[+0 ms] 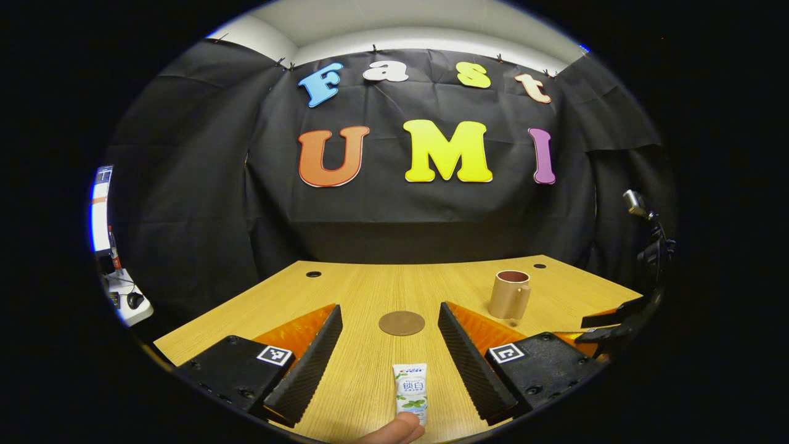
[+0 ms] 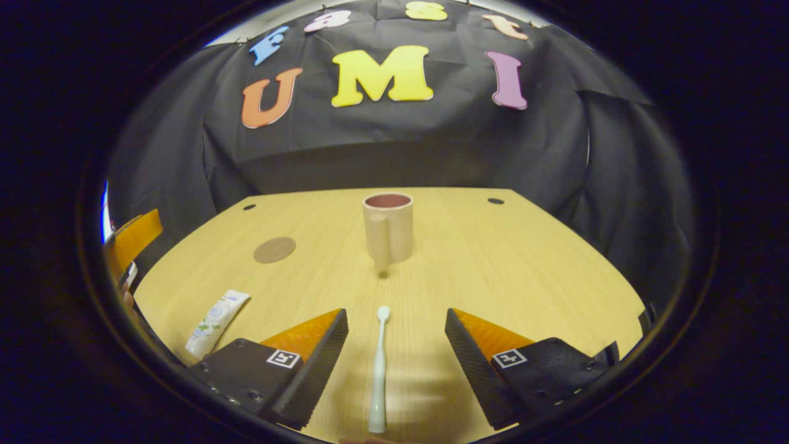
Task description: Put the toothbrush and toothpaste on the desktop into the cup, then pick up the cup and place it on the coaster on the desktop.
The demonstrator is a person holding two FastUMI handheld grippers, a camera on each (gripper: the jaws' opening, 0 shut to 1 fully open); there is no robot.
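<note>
A white toothpaste tube (image 1: 412,390) lies flat on the wooden desktop, between the fingers of my open left gripper (image 1: 389,330) and near the front edge. A fingertip (image 1: 397,431) touches its near end. The round brown coaster (image 1: 402,323) sits just beyond the tube. A beige cup (image 1: 510,295) with a handle stands upright to the right. In the right gripper view a white toothbrush (image 2: 378,370) lies lengthwise between the fingers of my open right gripper (image 2: 396,336), head pointing at the cup (image 2: 388,233). The toothpaste tube (image 2: 217,322) and coaster (image 2: 274,250) lie to the left.
The desktop (image 2: 524,271) has small round cable holes (image 1: 313,273) near its back corners. The right gripper's orange and black body (image 1: 610,327) shows at the right edge of the left gripper view. A camera on a stand (image 1: 641,213) rises beyond the table's right side.
</note>
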